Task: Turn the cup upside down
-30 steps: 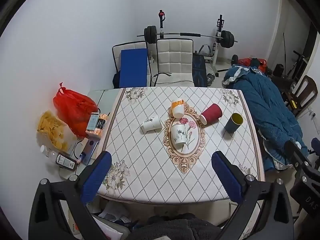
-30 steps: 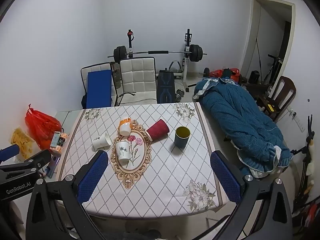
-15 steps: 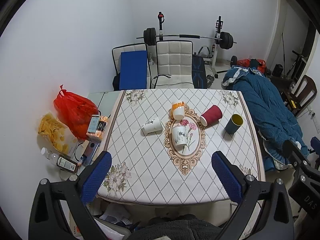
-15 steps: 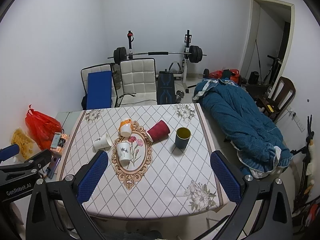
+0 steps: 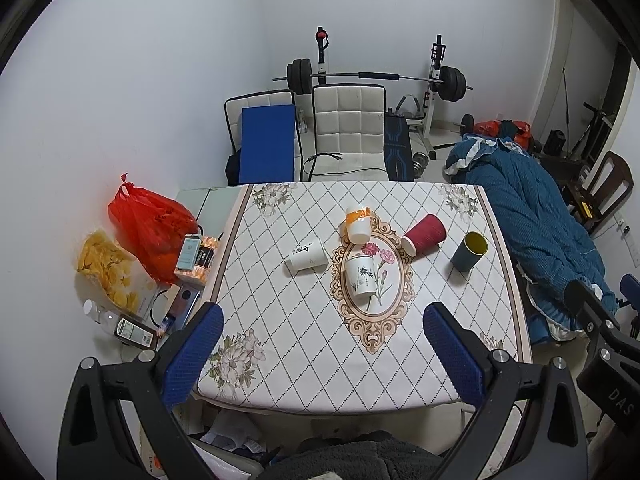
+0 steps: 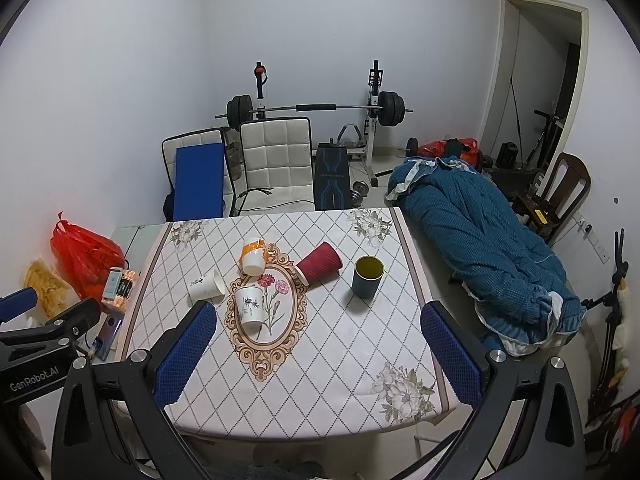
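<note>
Several cups sit on a table with a diamond-patterned cloth point(image 5: 304, 344). A dark blue cup with a yellow inside point(image 5: 469, 251) point(image 6: 367, 277) stands upright at the right. A red paper cup point(image 5: 424, 234) point(image 6: 320, 267) lies on its side. A white floral cup point(image 5: 360, 277) point(image 6: 249, 305) stands mouth down on the oval motif. An orange-and-white cup point(image 5: 357, 224) point(image 6: 253, 258) and a white paper cup point(image 5: 305, 255) point(image 6: 206, 285) lie tipped over. My left gripper point(image 5: 320, 356) and right gripper point(image 6: 316, 352) are open and empty, high above the table's near edge.
A red plastic bag point(image 5: 150, 224), a bag of chips point(image 5: 106, 268) and small boxes lie left of the table. Two white chairs point(image 5: 348, 128) and a barbell rack point(image 5: 372, 76) stand behind it. A blue quilt point(image 6: 480, 240) lies to the right.
Both grippers have drawn back and risen slightly, so the table looks a little smaller. The cups have not moved.
</note>
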Demonstrator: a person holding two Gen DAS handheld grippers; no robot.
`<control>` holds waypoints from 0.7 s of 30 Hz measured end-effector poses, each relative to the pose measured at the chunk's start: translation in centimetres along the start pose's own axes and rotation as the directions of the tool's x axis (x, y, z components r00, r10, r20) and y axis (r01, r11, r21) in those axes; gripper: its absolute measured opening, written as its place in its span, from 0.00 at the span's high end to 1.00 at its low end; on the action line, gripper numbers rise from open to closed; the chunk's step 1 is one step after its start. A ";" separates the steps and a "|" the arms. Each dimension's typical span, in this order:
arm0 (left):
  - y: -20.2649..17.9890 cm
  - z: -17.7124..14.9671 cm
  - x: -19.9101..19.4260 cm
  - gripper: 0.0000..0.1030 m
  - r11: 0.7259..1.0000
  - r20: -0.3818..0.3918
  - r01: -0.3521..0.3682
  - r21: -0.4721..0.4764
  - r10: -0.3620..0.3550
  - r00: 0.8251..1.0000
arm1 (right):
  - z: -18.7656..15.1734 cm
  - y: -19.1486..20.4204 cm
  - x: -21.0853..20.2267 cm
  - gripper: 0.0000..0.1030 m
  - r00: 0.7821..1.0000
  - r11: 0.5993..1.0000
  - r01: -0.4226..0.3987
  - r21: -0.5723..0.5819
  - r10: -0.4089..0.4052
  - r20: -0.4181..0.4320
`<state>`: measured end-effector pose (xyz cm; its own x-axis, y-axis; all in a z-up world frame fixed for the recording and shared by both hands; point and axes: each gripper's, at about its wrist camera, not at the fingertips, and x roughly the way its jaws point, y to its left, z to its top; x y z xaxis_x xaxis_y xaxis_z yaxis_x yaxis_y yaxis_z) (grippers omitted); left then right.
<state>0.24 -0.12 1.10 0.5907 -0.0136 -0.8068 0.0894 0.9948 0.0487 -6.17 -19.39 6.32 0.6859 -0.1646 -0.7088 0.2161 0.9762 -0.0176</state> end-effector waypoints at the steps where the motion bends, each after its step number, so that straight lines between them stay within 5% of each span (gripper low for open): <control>1: 0.0 0.0 0.0 0.00 1.000 -0.001 0.000 0.001 0.000 1.000 | 0.2 0.0 0.0 0.00 1.000 1.000 -0.001 0.000 0.001 -0.001; 21: -0.3 0.0 0.3 0.00 1.000 0.009 0.010 0.006 -0.010 1.000 | 1.1 0.4 0.5 0.00 1.000 1.000 -0.004 -0.001 0.004 -0.004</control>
<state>0.37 -0.42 0.85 0.5971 -0.0245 -0.8018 0.0998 0.9940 0.0439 -4.95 -19.26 6.73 0.6841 -0.1603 -0.7115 0.2128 0.9770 -0.0155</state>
